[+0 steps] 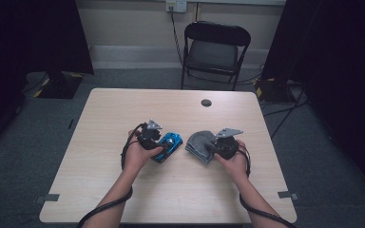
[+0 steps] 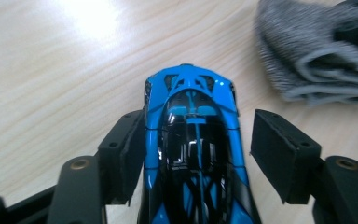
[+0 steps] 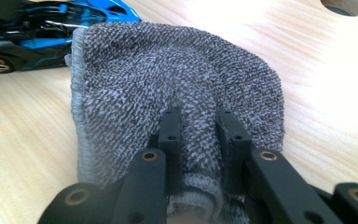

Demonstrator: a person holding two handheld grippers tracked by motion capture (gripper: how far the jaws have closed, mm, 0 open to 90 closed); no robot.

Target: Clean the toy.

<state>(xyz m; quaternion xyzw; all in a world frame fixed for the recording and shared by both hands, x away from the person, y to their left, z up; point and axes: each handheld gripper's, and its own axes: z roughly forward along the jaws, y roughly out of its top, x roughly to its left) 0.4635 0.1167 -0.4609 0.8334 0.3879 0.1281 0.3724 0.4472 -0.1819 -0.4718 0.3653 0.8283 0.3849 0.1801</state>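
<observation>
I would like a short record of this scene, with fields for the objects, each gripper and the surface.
surface: light wooden table with a round hole
object 1: blue and black toy car, lying on the table left of the cloth
object 2: grey folded cloth
left gripper: fingers either side of the car, one pad at its side, the other apart from it with a gap
right gripper: shut on a pinched fold of the cloth
background: black folding chair behind the table

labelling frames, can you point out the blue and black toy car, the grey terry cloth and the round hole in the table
blue and black toy car (image 2: 193,140), left gripper view, on its roof
grey terry cloth (image 3: 168,74), right gripper view, on its upper fold
round hole in the table (image 1: 206,102), high view, on its centre
</observation>
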